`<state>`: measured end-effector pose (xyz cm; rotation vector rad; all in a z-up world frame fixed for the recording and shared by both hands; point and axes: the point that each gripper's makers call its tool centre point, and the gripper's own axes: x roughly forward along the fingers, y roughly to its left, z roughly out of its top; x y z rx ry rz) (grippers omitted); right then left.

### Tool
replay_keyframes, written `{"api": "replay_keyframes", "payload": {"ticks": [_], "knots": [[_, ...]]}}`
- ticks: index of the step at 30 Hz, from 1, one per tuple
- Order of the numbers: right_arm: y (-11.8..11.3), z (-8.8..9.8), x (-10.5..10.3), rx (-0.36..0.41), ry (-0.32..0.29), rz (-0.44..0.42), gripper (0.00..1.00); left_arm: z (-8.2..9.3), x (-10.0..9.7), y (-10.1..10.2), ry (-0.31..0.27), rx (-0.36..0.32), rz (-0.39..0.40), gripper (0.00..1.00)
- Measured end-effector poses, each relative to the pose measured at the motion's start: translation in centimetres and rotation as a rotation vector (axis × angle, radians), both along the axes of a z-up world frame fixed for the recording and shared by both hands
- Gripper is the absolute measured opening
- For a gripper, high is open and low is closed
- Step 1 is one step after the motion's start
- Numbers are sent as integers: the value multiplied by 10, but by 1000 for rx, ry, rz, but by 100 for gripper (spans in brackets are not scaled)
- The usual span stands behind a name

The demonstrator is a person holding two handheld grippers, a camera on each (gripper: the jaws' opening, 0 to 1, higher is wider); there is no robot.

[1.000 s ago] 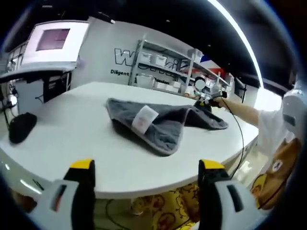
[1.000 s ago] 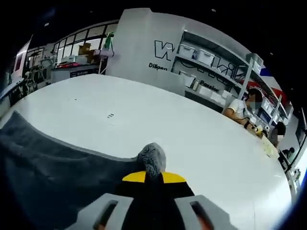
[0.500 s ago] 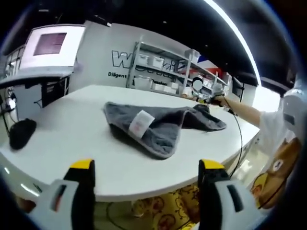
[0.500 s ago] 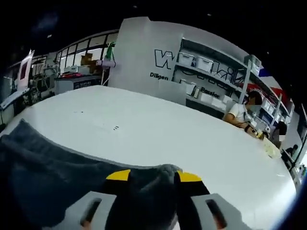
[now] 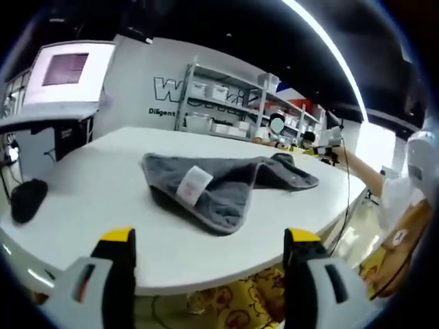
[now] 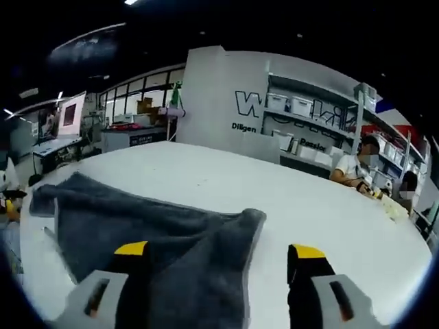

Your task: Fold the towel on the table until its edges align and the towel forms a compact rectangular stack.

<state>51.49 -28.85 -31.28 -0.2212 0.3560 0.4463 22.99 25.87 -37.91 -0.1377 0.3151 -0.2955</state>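
A grey towel (image 5: pixel 226 181) lies loosely folded on the round white table (image 5: pixel 96 171), a white label (image 5: pixel 192 184) showing on its top layer. My left gripper (image 5: pixel 209 240) is open and hangs short of the table's near edge, apart from the towel. In the right gripper view, the towel (image 6: pixel 151 226) spreads left and toward me, its folded corner (image 6: pixel 252 216) lying flat on the table (image 6: pixel 206 168). My right gripper (image 6: pixel 219 251) is open above that end, holding nothing. It also shows at the far right (image 5: pixel 322 137), just beyond the towel's far end.
A black rounded object (image 5: pixel 24 199) lies near the table's left edge. Shelves with bins (image 5: pixel 226 103) line the back wall. People sit at the table's far side (image 6: pixel 353 168). A desk with a screen (image 5: pixel 62 75) stands to the left.
My right gripper was shut on the towel's corner, then opened, let it drop flat, and drew back. The left gripper stayed open and barely moved.
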Motion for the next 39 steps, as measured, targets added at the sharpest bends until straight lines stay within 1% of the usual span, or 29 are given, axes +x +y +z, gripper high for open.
{"api": "replay_keyframes", "payload": {"ticks": [2, 3, 4, 5, 6, 7, 8, 9, 12, 13, 15, 16, 18, 20, 24, 27, 29, 31, 32, 35, 36, 37, 39], "knots": [[-3, -3, -18, 8, 6, 10, 95, 1, 0, -1, -2, 0, -4, 94], [-5, -6, -33, 21, 10, 16, 98, 1, 1, -2, -4, 1, -7, 94], [-5, -8, -43, 36, 13, 15, 99, 2, 1, -3, -5, 2, -10, 94], [-6, -10, -55, 43, 13, 18, 99, 2, 1, -3, -5, 2, -13, 94], [-5, -11, -59, 50, 16, 18, 99, 3, 2, -3, -6, 3, -15, 94], [-4, -14, -75, 63, 11, 20, 99, 3, 2, -5, -7, 5, -20, 94], [-1, -20, -95, 75, 8, 18, 99, 4, 3, -5, -8, 8, -25, 94], [0, -22, -102, 80, 6, 16, 99, 5, 3, -6, -8, 10, -27, 94], [6, -38, -133, 94, 9, 6, 99, 6, 4, -6, -9, 13, -32, 94], [7, -44, -143, 95, 19, 0, 99, 6, 4, -6, -8, 15, -34, 94], [9, -51, -154, 93, 26, 0, 99, 6, 4, -7, -6, 16, -36, 94], [10, -57, -165, 101, 32, -2, 99, 6, 4, -7, -5, 19, -39, 94], [11, -64, -175, 111, 43, 1, 99, 7, 4, -8, -5, 24, -43, 94], [12, -67, -179, 113, 54, 4, 99, 8, 4, -8, -6, 24, -44, 94], [7, -68, -177, 96, 53, -1, 99, 8, 3, -9, -8, 22, -44, 94], [3, -63, -169, 64, 37, 10, 99, 7, 2, -9, -6, 21, -42, 94], [1, -57, -159, 58, 13, 20, 95, 7, 2, -10, -5, 20, -43, 94], [1, -55, -148, 50, 7, 36, 87, 5, 3, -10, -1, 19, -49, 94], [1, -54, -146, 49, 6, 38, 84, 5, 4, -11, 0, 20, -53, 94], [1, -57, -125, 27, 3, 63, 73, 5, 6, -12, -1, 19, -63, 94], [-4, -61, -114, -4, 9, 53, 65, 6, 7, -14, -2, 17, -71, 94], [-7, -63, -108, -16, 9, 56, 59, 6, 8, -15, -4, 18, -77, 94], [-12, -64, -92, 4, 14, 42, 47, 7, 9, -17, -3, 20, -89, 94]]}}
